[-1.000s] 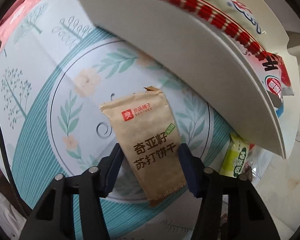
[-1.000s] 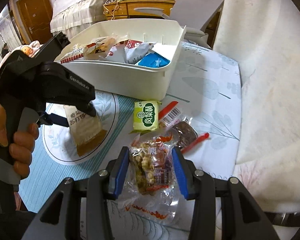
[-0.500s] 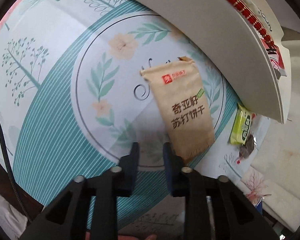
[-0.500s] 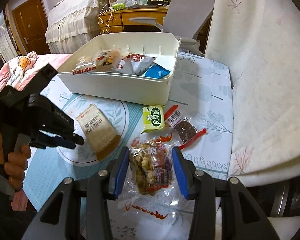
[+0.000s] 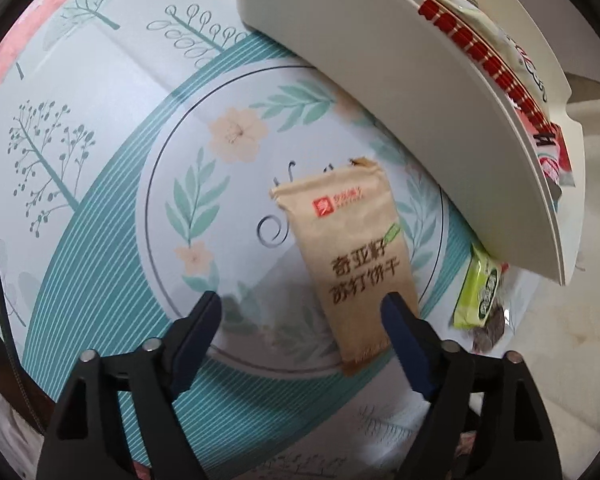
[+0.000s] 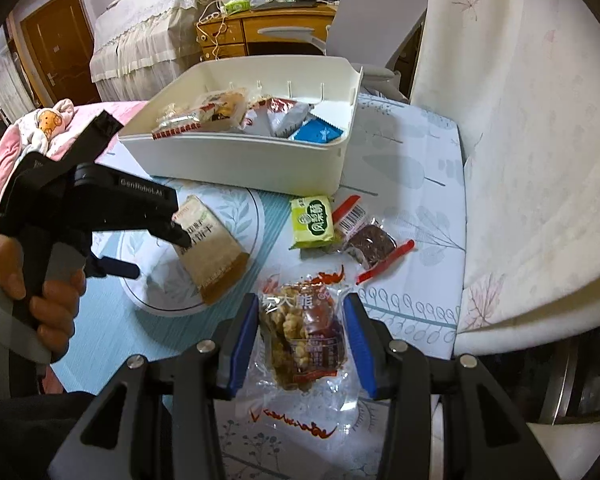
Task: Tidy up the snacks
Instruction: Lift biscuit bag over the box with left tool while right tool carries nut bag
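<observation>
A brown paper cracker packet (image 5: 352,256) lies flat on the patterned tablecloth; it also shows in the right wrist view (image 6: 210,252). My left gripper (image 5: 302,312) is open above its near end, the right finger (image 5: 404,332) over the packet's edge. My right gripper (image 6: 302,338) is shut on a clear nut-snack packet (image 6: 304,340). The white bin (image 6: 240,156) holds several snacks. A green packet (image 6: 312,222) and a dark red-trimmed packet (image 6: 370,244) lie in front of the bin.
A white cushioned chair back (image 6: 532,160) stands at the table's right edge. Pink bedding (image 6: 32,132) lies at the left. A wooden desk (image 6: 268,36) and an office chair stand behind the bin.
My left gripper was shut and away from the brown packet half a second ago; it is now wide open and back over its near end. The right gripper has held the nut packet throughout.
</observation>
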